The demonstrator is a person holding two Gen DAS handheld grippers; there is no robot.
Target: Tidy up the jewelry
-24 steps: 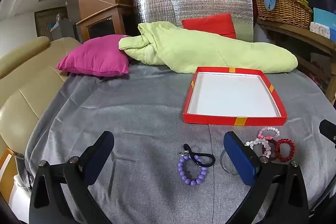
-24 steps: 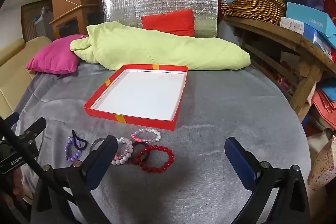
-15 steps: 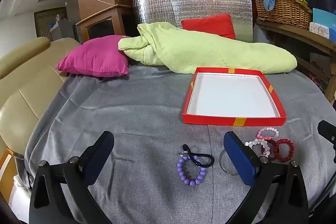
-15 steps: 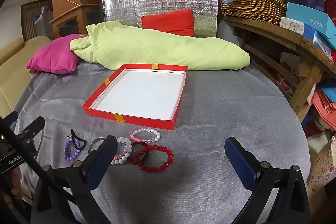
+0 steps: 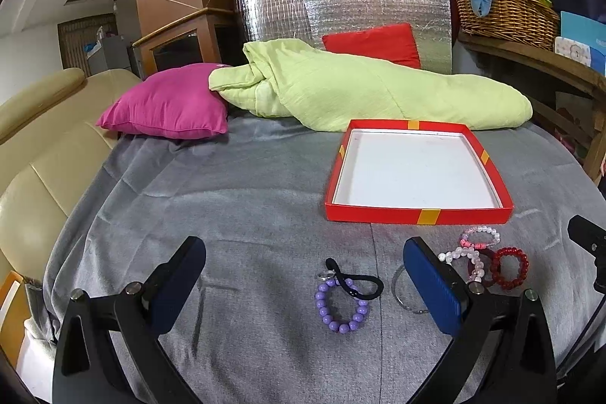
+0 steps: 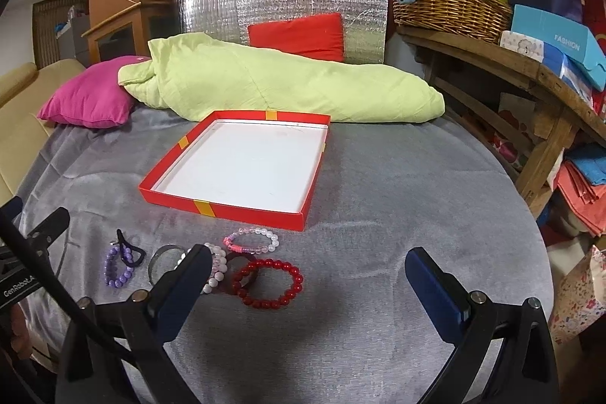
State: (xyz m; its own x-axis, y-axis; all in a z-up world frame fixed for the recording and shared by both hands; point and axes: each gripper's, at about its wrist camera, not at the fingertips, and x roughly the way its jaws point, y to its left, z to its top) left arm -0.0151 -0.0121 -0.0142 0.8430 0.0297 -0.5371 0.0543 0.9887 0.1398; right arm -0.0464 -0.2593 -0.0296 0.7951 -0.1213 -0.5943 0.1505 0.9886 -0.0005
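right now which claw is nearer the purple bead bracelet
Left. The left claw hangs open right over the purple bead bracelet; the right claw is off to its right, past the red bracelet.

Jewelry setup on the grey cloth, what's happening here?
A person holds two grippers, both open and empty. The left gripper hovers over the purple bead bracelet and black hair tie. The right gripper hangs near the red bead bracelet. The red tray holds nothing; all the jewelry lies on the cloth.
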